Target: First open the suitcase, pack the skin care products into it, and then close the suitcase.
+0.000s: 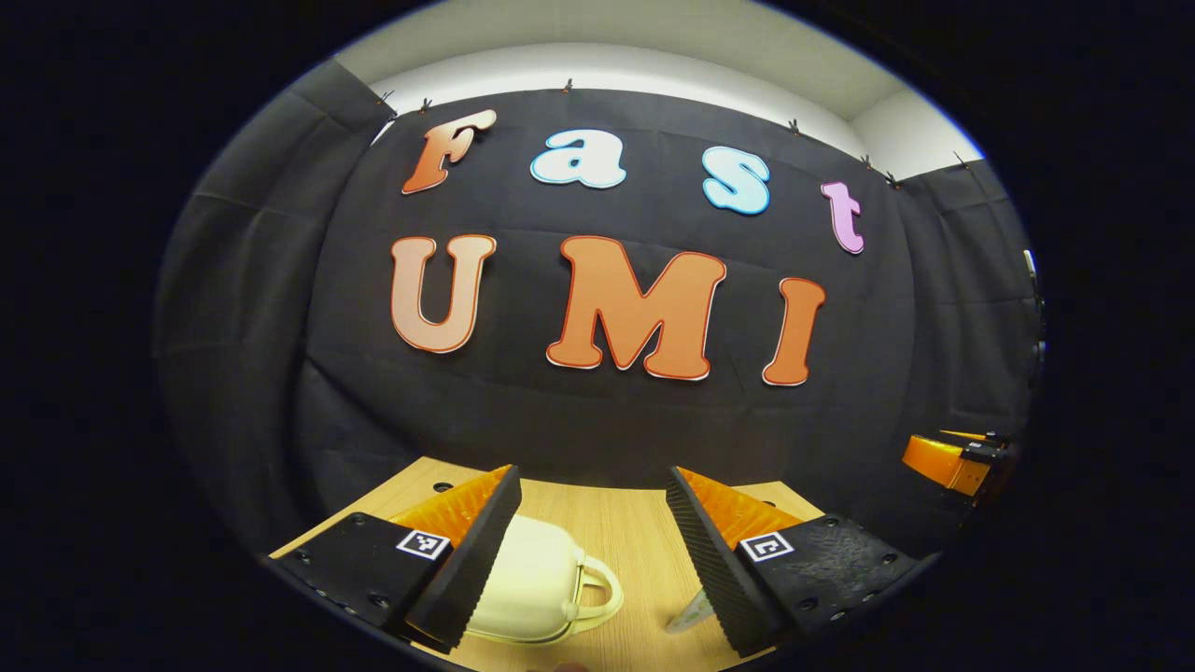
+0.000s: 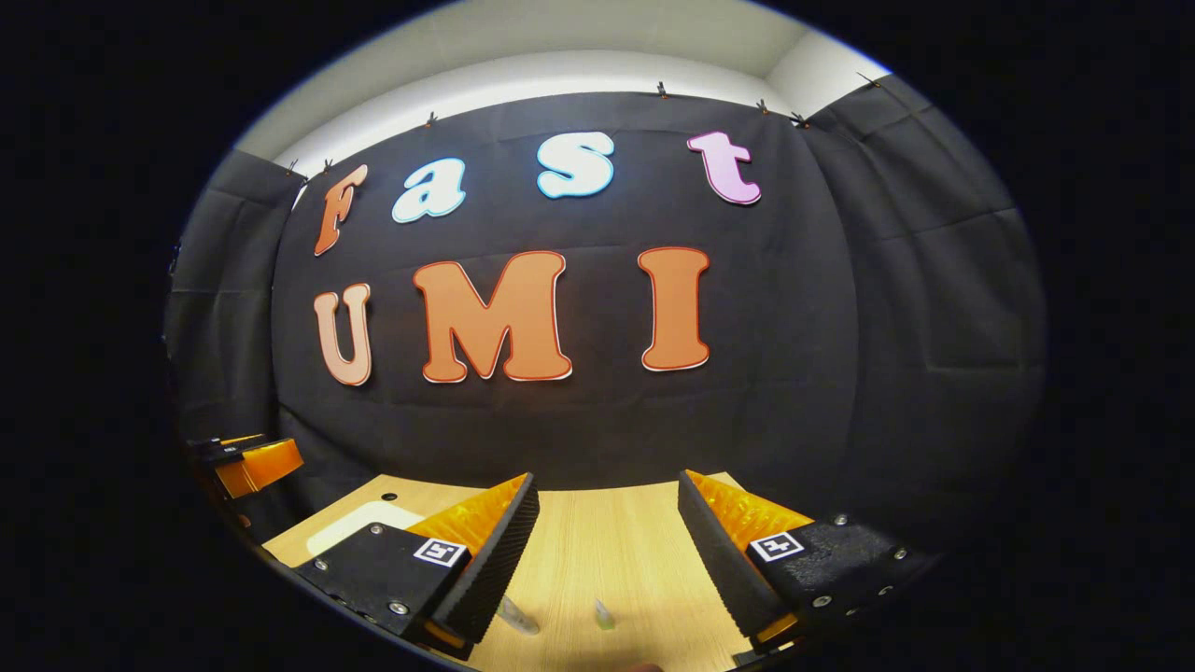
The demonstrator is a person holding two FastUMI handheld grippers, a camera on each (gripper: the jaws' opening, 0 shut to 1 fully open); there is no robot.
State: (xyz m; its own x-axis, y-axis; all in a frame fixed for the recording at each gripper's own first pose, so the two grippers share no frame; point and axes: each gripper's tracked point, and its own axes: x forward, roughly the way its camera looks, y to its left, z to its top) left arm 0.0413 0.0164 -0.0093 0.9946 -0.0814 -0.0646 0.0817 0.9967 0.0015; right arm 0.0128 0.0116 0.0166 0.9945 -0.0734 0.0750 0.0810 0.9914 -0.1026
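Suitcase [image 1: 537, 583]: closed, handle rightward, lying on surface [image 1: 625, 532] just below left gripper [image 1: 593, 551]; both grippers' jaws held apart, empty.

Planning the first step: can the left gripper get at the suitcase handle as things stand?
Probably yes. The left gripper has its jaws open above the wooden table, and the cream suitcase lies just below with its handle exposed between the fingers; nothing blocks it.

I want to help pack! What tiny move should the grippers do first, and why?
Probably lower the left gripper toward the cream suitcase handle. The case looks closed on the table, both grippers are open and hold nothing, and opening comes first.
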